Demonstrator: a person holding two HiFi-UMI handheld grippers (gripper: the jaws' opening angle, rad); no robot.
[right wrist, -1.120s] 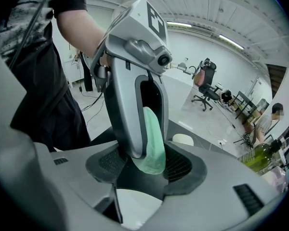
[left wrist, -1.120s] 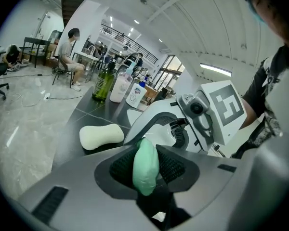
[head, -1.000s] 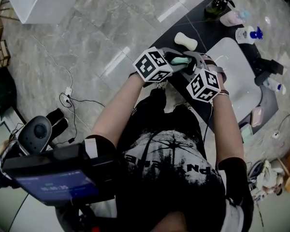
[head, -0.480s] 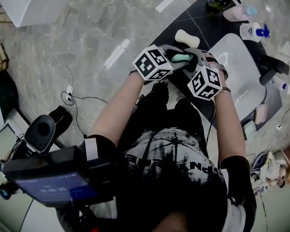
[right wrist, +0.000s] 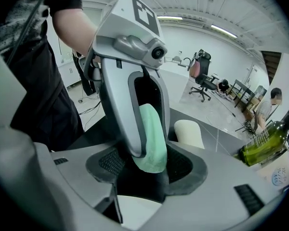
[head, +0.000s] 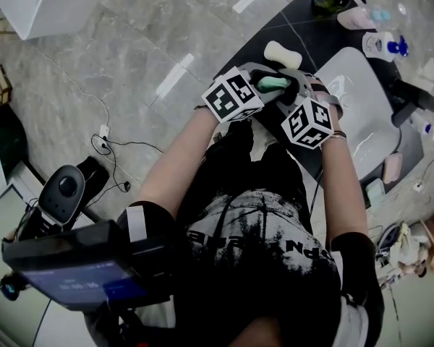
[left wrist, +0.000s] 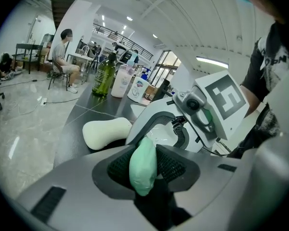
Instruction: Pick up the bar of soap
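A green bar of soap (head: 273, 84) is held above the black counter's near edge, where both grippers meet. My left gripper (head: 269, 87) is shut on it: in the left gripper view the green soap (left wrist: 143, 165) stands on edge, pinched between the two dark pads. My right gripper (head: 285, 92) faces it from the right. In the right gripper view the soap's (right wrist: 151, 148) lower end hangs between the right gripper's (right wrist: 147, 166) pads, with the left gripper's fingers (right wrist: 119, 105) around it; whether the right pads press on it is hidden. A white bar of soap (head: 282, 53) lies on the counter just beyond.
The black counter (head: 311, 31) holds a white basin (head: 354, 107), a green bottle (head: 329, 0) and pump bottles (head: 382, 46) at the far end. Grey tiled floor (head: 116, 56) with cables lies to the left. A seated person (left wrist: 62, 52) is far behind.
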